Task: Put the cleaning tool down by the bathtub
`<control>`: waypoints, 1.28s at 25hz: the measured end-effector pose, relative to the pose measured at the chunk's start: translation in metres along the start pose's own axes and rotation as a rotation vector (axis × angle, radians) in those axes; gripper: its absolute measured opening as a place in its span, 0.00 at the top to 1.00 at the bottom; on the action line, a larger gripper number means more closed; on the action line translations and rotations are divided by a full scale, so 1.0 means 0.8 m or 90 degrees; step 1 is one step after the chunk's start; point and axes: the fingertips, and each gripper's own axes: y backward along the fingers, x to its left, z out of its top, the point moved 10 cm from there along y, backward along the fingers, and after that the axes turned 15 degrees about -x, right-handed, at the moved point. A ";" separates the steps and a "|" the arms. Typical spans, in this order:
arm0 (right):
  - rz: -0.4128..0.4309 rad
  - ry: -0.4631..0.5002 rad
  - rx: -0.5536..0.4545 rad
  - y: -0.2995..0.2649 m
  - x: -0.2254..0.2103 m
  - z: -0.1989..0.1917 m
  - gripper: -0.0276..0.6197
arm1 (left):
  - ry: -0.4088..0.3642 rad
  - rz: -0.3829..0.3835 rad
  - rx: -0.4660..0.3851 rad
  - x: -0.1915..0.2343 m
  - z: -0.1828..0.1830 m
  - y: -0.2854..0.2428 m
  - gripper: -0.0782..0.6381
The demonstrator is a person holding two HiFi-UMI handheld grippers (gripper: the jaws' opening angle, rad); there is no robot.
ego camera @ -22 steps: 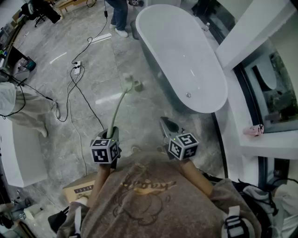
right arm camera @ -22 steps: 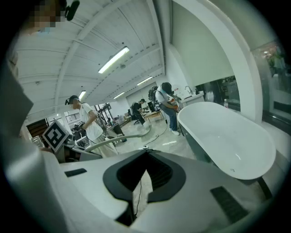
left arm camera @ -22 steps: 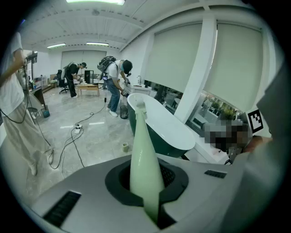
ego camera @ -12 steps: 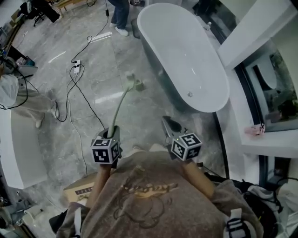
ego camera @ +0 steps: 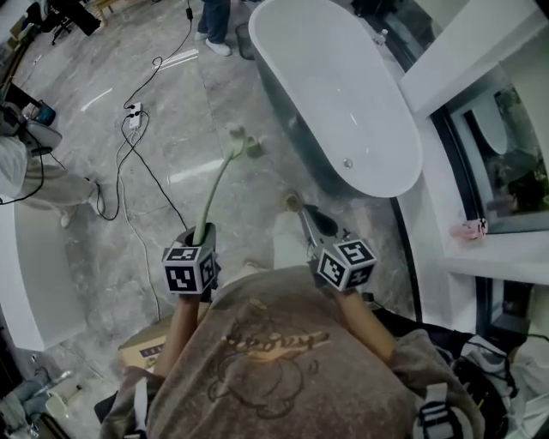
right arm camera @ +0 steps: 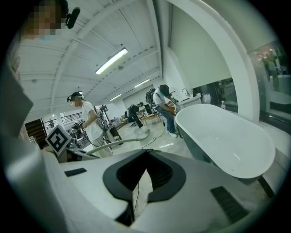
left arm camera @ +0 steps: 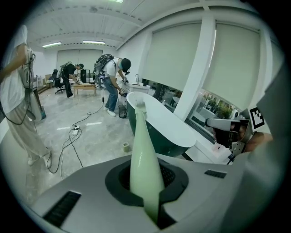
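Observation:
A long pale green cleaning tool (ego camera: 216, 184) rises from my left gripper (ego camera: 204, 233), which is shut on its handle. Its brush end (ego camera: 237, 140) hangs over the marble floor, left of the white bathtub (ego camera: 343, 94). In the left gripper view the handle (left arm camera: 144, 154) sticks out between the jaws of the left gripper (left arm camera: 146, 175) toward the tub (left arm camera: 159, 123). My right gripper (ego camera: 307, 221) is shut and holds nothing, near the tub's near end. In the right gripper view the right gripper (right arm camera: 146, 154) has its tips together, with the tub (right arm camera: 227, 136) at the right and the tool (right arm camera: 122, 142) at the left.
Black cables and a power strip (ego camera: 133, 120) run over the floor at the left. A person in white (ego camera: 26, 171) stands at the far left and another (ego camera: 210, 17) at the tub's far end. A cardboard box (ego camera: 146, 347) lies behind my left arm. A window ledge (ego camera: 480, 257) runs along the right.
The view has crept forward toward the tub, and a pale foot now shows between the grippers. The person at the left has shifted. Both grippers keep their grip and spacing.

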 end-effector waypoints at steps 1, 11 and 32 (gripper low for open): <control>0.002 0.004 0.000 -0.006 -0.002 0.000 0.96 | -0.001 0.001 -0.003 0.001 0.003 -0.005 0.87; 0.038 0.036 0.008 -0.098 -0.033 0.020 0.96 | 0.008 0.016 -0.042 0.016 0.059 -0.072 0.87; 0.114 0.041 0.030 -0.344 -0.160 0.128 0.96 | 0.033 0.048 -0.033 0.047 0.219 -0.281 0.87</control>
